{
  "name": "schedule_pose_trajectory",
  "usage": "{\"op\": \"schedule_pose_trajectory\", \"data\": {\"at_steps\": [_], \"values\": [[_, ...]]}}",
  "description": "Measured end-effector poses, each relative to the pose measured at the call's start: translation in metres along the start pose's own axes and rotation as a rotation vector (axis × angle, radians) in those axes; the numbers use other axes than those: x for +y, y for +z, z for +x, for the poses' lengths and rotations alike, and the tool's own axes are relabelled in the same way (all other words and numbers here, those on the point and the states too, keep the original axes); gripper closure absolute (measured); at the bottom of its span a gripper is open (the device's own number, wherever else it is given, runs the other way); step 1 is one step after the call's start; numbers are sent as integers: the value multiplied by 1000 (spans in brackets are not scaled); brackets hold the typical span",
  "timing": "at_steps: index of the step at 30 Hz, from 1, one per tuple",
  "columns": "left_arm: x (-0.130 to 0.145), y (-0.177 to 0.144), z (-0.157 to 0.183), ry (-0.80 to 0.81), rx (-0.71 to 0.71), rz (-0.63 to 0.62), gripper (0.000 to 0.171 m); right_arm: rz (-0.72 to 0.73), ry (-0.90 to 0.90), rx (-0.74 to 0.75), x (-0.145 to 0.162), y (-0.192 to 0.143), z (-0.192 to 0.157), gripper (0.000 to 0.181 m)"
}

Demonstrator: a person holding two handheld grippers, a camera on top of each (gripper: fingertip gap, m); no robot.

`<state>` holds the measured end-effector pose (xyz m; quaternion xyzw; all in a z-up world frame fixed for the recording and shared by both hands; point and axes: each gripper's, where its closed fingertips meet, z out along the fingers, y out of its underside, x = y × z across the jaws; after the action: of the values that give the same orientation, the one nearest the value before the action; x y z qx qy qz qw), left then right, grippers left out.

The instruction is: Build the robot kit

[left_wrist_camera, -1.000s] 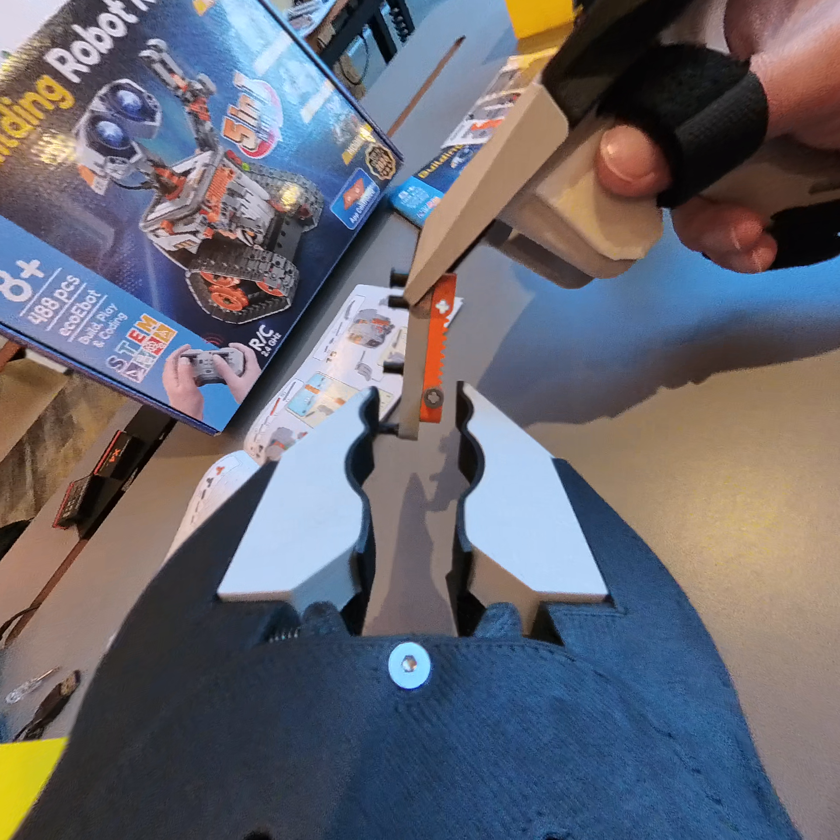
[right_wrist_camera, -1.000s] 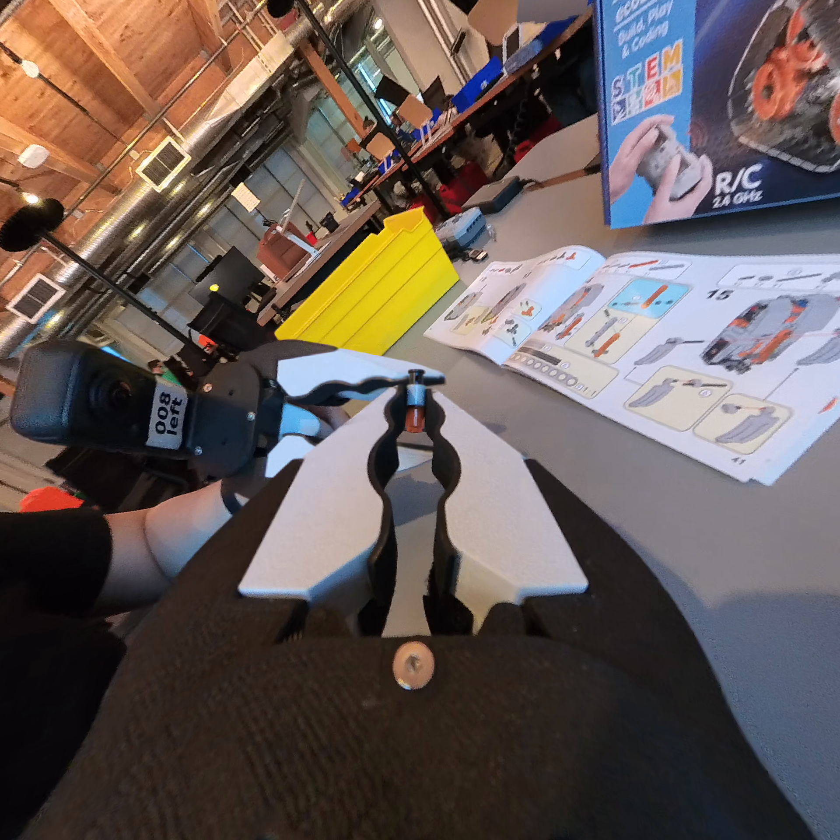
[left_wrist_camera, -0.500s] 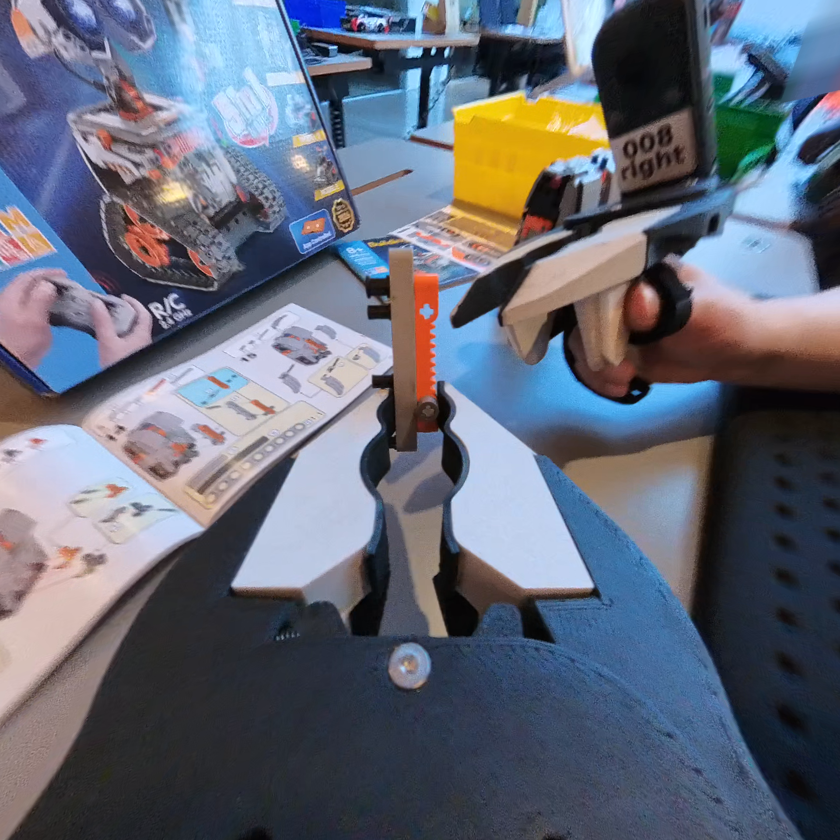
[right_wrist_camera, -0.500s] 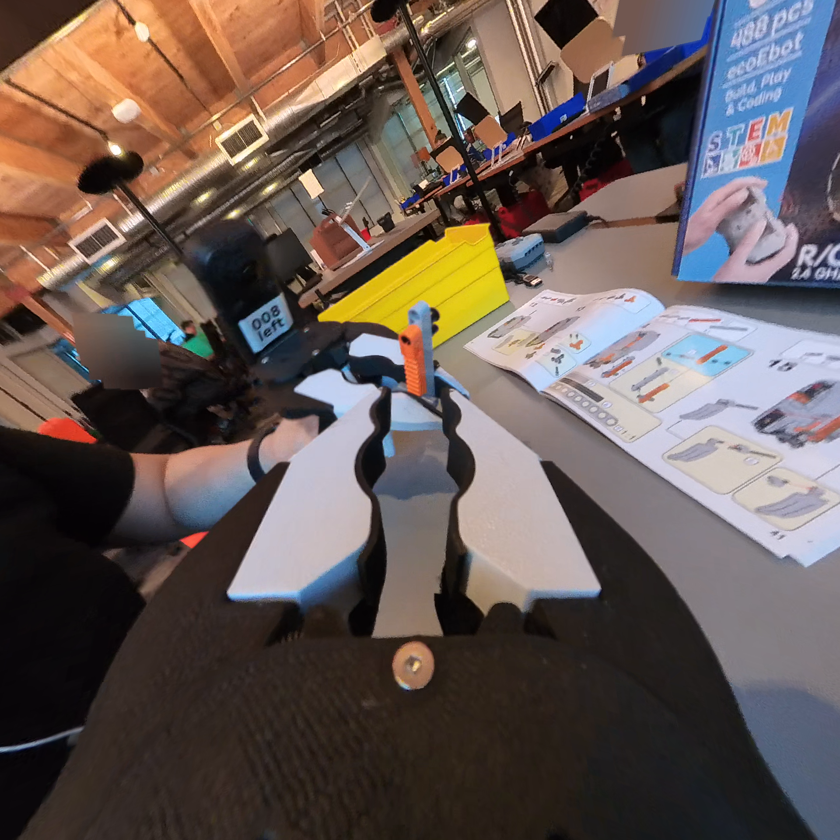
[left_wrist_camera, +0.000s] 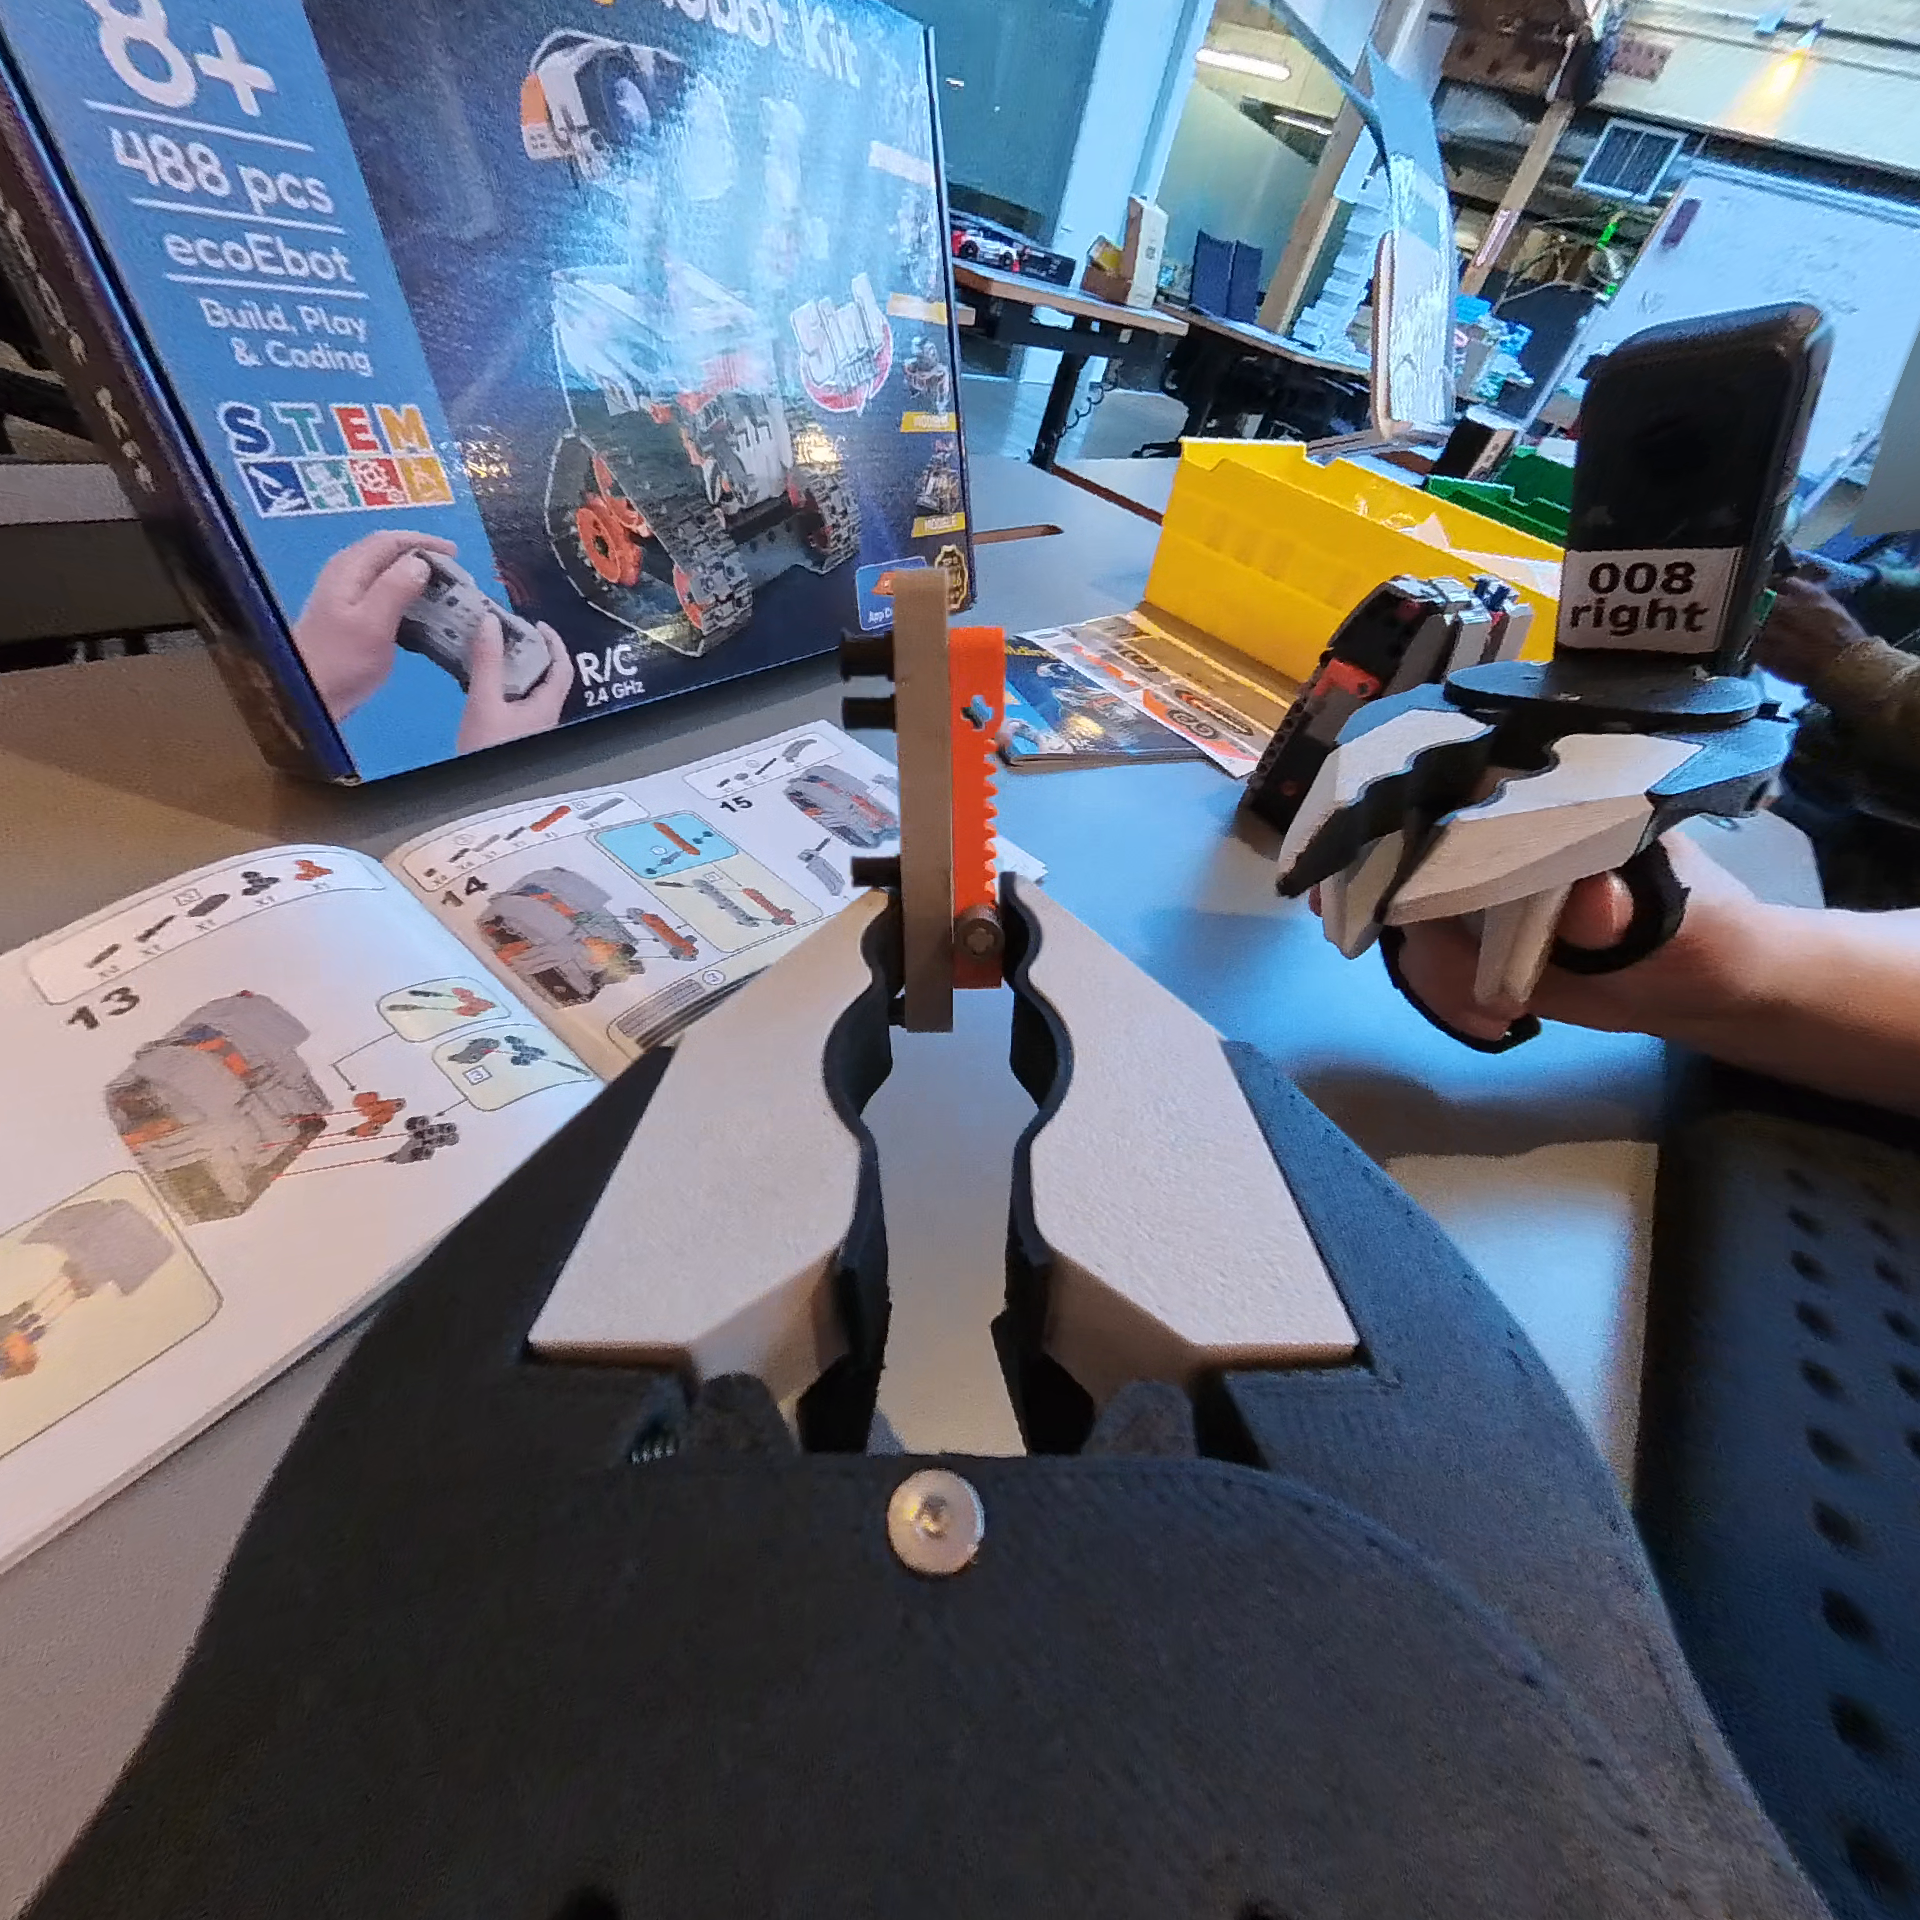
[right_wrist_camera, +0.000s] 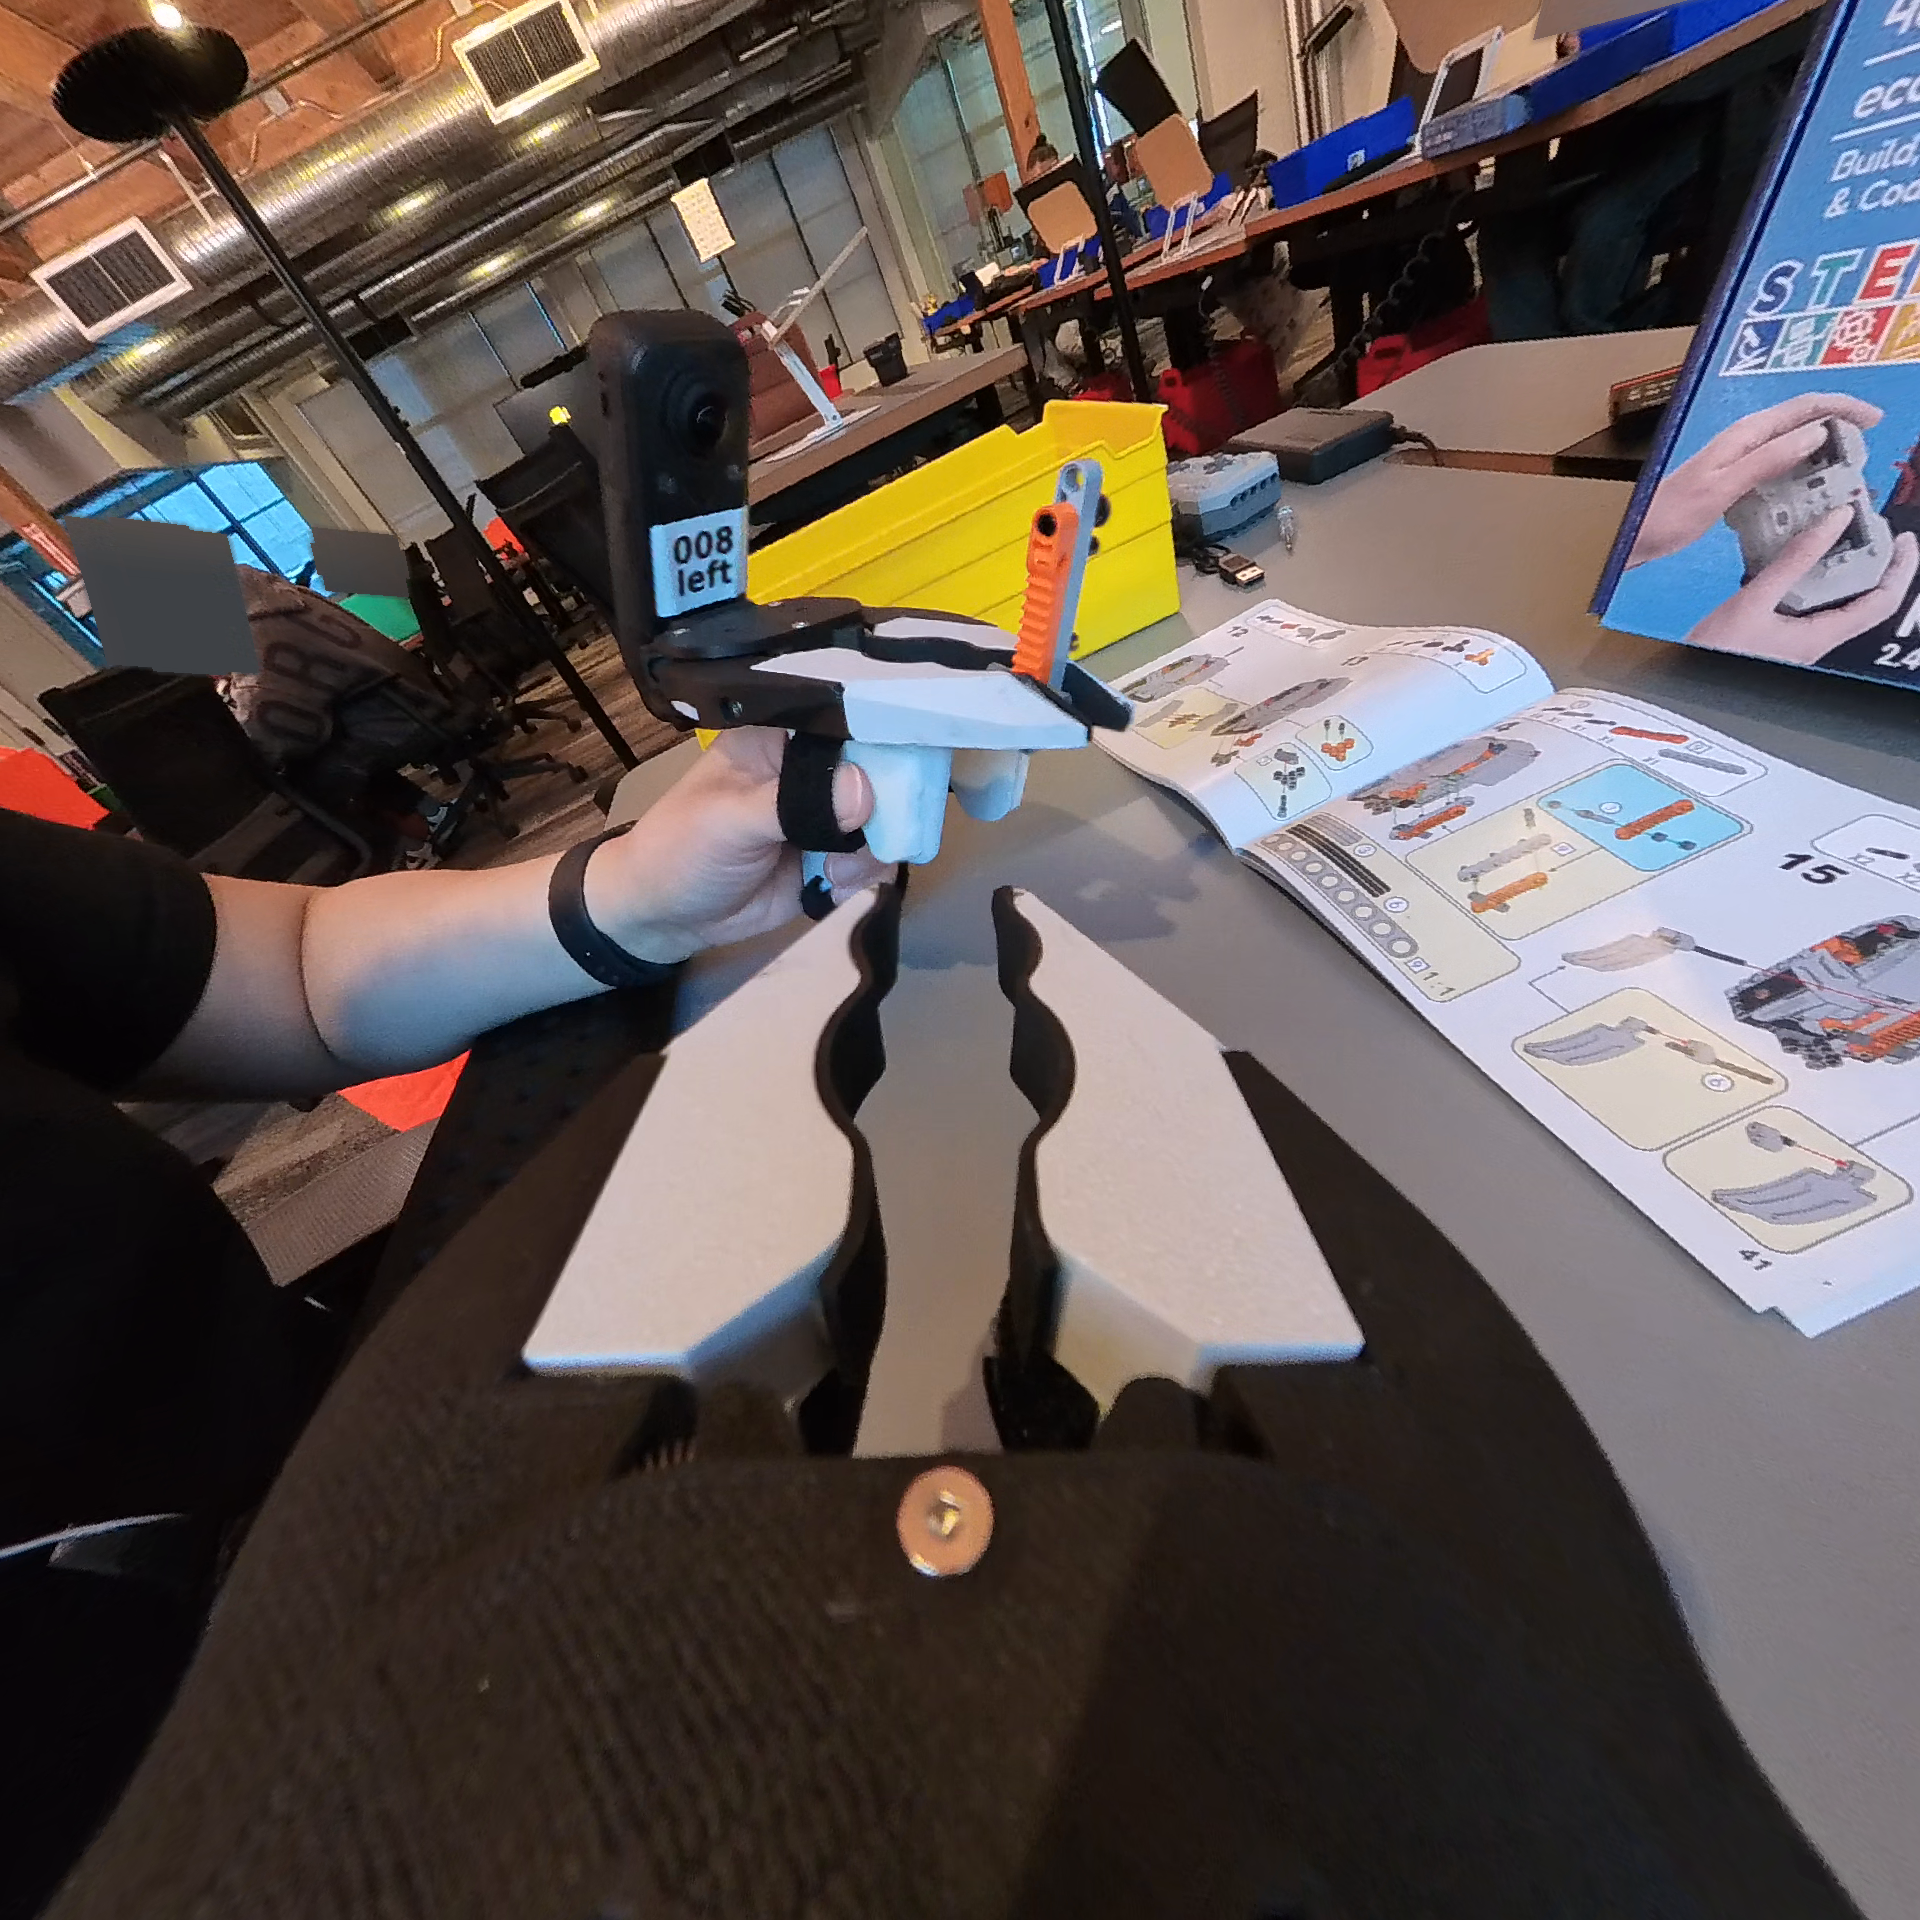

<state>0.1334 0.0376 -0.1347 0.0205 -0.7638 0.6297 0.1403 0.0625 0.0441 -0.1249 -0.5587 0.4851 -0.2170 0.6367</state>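
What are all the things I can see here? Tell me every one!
toy brick piece: 1, grey beam joined to orange toothed bar, upright in the left gripper
instruction booklet: 1, white, open on the table
kit box: 1, blue, standing behind the booklet
yellow bin: 1, on the table, far side
leaflet: 1, colourful, flat before the bin
table: 1, grey
left gripper: 1, grey fingers, shut on the piece
right gripper: 1, grey fingers, open, holding nothing
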Motion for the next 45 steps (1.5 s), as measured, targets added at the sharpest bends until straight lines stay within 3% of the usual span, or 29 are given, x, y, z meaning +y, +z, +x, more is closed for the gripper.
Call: {"op": "schedule_pose_trajectory", "data": {"at_steps": [6, 12, 15, 20, 22, 23, 26, 32, 39, 45], "values": [[6, 4, 4, 54, -19, -37, 156, -9, 0, 33, 1, -3, 7, 181], [21, 20, 20, 65, -10, -111, 156, 21, -59, 145, -6, -5, 19, 181], [28, 31, 30, 94, -16, -155, 157, 56, -33, 176, -11, -3, 22, 160], [38, 44, 49, 176, -7, -214, 157, 105, 109, 187, -14, 1, 29, 158], [41, 47, 52, 199, -13, -231, 156, 70, 136, 209, -8, 2, 34, 171], [42, 47, 53, 210, -8, -232, 155, 62, 142, 214, -7, 1, 36, 172], [36, 49, 63, 211, 49, -188, 127, 91, 139, 262, -14, -8, 44, 174], [33, 34, 49, 243, 29, -183, 123, 75, 203, 359, -10, -22, 66, 174], [35, 19, 18, 189, 10, -214, 138, 101, 309, 410, -10, -48, 86, 174], [40, 19, 15, 132, 43, -231, 145, 48, 331, 470, 1, -47, 95, 175]]}}
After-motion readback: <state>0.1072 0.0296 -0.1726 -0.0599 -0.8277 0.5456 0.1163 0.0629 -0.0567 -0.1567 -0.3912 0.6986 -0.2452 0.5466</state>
